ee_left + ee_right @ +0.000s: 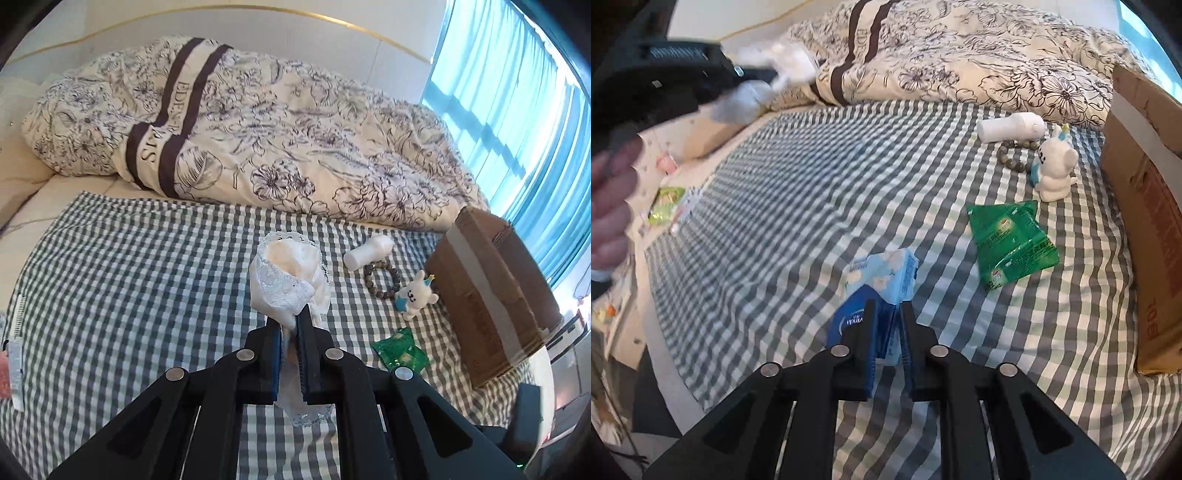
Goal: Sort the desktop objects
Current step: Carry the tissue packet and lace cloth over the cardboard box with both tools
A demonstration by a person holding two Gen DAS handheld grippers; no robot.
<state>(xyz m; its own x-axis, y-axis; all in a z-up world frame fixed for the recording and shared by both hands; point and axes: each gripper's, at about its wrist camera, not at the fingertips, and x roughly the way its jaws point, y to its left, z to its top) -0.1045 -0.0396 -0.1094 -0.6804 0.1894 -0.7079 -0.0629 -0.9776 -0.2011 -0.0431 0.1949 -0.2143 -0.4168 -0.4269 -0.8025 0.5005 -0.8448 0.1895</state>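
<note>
Bedding fills the far side: a flowered duvet (258, 122) lies bunched beyond the checked cloth (129, 277), which serves as the work surface. Against the cloth's right edge stands a cardboard box (491, 295), its taped side facing the cloth. Near the box's foot sit the smaller things: a green packet (1012, 243) lies flat on the cloth, a white rabbit figure (1054, 168) stands upright just beside the box, a bead bracelet (382, 277) lies touching the rabbit on the side away from the box, and a white tube (369, 251) lies on its side just beyond the bracelet.

Left gripper (296, 317) is clamped on a white lace pouch (288, 273), held up above the cloth, well apart from the box. Right gripper (888, 314) pinches a blue tissue pack (882, 280) over the cloth, near the packet. At the right camera's left edge a hand (609, 206) shows, blurred.
</note>
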